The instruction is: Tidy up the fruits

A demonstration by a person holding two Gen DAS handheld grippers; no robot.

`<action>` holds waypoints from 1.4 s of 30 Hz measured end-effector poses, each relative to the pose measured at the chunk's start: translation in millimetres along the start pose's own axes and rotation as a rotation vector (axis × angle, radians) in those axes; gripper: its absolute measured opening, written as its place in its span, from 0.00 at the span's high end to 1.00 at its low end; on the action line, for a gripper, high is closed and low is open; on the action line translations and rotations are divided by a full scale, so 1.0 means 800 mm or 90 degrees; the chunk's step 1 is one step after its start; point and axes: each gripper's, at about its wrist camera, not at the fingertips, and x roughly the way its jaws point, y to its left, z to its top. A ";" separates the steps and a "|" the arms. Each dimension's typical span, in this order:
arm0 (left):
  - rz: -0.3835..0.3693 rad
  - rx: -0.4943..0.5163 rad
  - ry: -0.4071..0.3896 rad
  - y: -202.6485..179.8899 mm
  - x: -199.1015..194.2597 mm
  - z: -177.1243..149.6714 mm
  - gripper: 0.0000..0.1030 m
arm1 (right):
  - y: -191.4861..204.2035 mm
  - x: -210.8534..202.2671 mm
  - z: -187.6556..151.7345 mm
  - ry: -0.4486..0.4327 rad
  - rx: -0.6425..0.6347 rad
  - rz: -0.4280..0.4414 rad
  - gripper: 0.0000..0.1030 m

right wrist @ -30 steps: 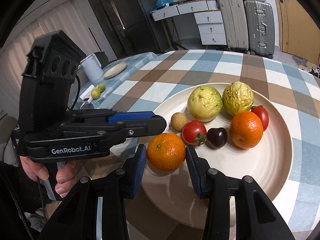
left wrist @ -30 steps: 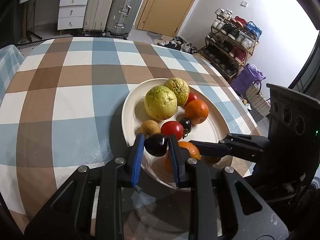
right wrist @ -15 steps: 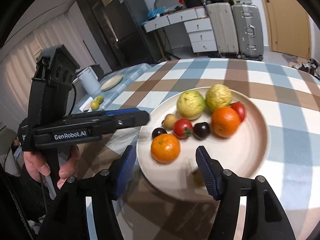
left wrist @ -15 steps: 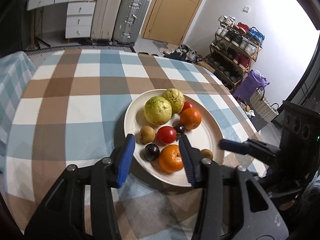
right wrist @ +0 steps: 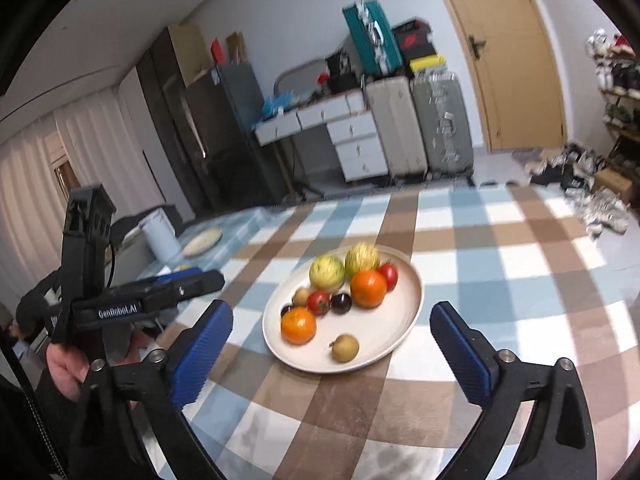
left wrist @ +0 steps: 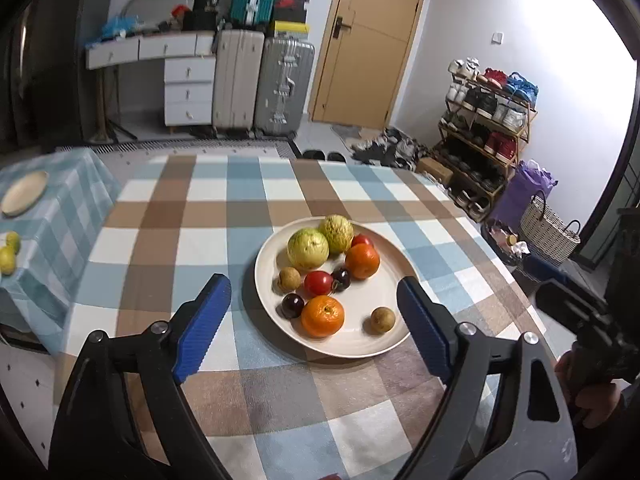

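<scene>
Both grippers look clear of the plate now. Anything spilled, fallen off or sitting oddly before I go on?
Nothing stands out. All the fruit sits inside the white plate, none on the checked tablecloth. One small brown fruit lies apart from the cluster near the plate's near rim, but well inside it. Left gripper and right gripper are open and empty.

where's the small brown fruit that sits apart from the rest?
In the left wrist view, the small brown fruit lies alone on the plate, near its front right rim, just right of the front orange.
</scene>
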 end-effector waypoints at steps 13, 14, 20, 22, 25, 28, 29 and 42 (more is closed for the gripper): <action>0.043 -0.013 -0.103 -0.026 -0.087 -0.005 0.01 | 0.043 -0.068 0.029 -0.156 -0.060 -0.006 0.00; 0.052 -0.011 -0.113 -0.027 -0.093 -0.006 0.01 | 0.047 -0.070 0.031 -0.168 -0.063 -0.003 0.00; 0.076 0.000 -0.168 -0.031 -0.119 -0.018 0.01 | 0.065 -0.082 0.029 -0.215 -0.111 -0.034 0.00; 0.086 0.002 -0.181 -0.033 -0.122 -0.026 0.01 | 0.063 -0.082 0.021 -0.214 -0.116 -0.039 0.00; 0.089 0.008 -0.191 -0.036 -0.117 -0.035 0.01 | 0.054 -0.082 0.011 -0.216 -0.106 -0.043 0.00; 0.096 0.019 -0.197 -0.039 -0.110 -0.048 0.01 | 0.045 -0.085 -0.001 -0.225 -0.096 -0.054 0.00; 0.098 0.020 -0.198 -0.039 -0.104 -0.052 0.01 | 0.043 -0.085 -0.004 -0.229 -0.095 -0.058 0.00; 0.127 0.036 -0.224 -0.031 -0.072 -0.089 0.01 | 0.030 -0.078 -0.060 -0.222 -0.140 -0.092 0.00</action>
